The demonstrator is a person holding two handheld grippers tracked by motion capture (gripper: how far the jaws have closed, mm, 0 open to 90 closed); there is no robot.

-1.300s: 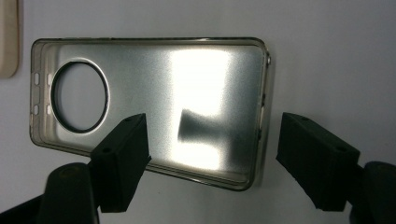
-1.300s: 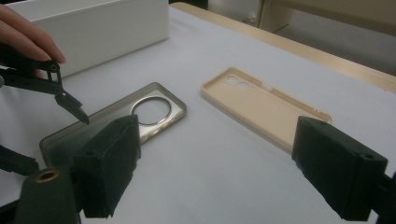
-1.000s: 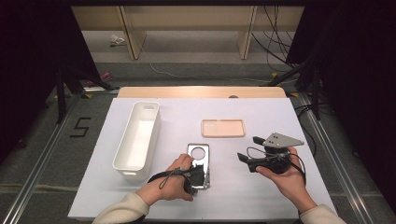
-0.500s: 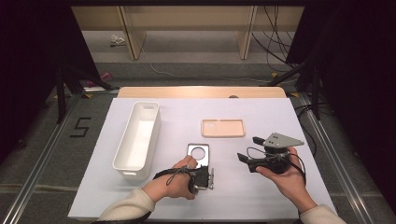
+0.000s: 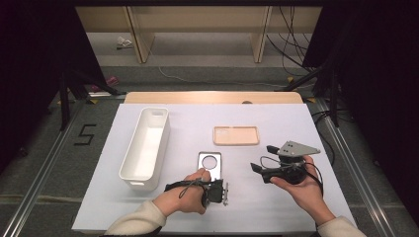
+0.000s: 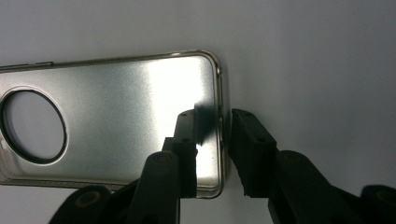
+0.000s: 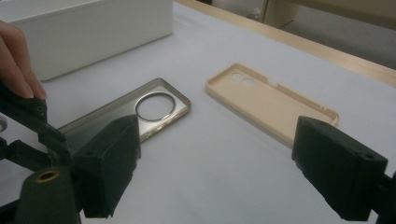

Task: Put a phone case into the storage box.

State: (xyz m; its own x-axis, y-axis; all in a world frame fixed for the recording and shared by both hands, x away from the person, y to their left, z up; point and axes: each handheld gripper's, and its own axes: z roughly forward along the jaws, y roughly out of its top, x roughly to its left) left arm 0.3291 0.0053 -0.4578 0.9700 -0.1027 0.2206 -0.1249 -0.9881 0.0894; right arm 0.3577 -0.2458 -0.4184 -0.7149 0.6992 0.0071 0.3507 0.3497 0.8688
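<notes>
Near the front edge of the counter (image 5: 148, 123), the left hand-held gripper (image 6: 223, 135) straddles the short end of the silver phone case (image 6: 116, 116). One jaw stands inside the case on its mirrored floor, the other outside on the counter, and the raised rim runs between them. Its jaws have just been closing, yet a slim gap remains on each side of the rim, so the wall is bracketed, not yet clamped. Gripping the upright rim seems the sensible choice, since the flat shell offers no other edge to pinch. The case lies open side up with its round camera hole (image 7: 155, 105) toward the far edge. The right hand-held gripper (image 5: 264, 165) is held above the counter toward the right edge, jaws wide apart and empty, probably waiting. Beyond it lies the beige phone case (image 5: 236, 135), also open side up. Along the left side stands the white bin (image 5: 146, 148), a likely destination.
</notes>
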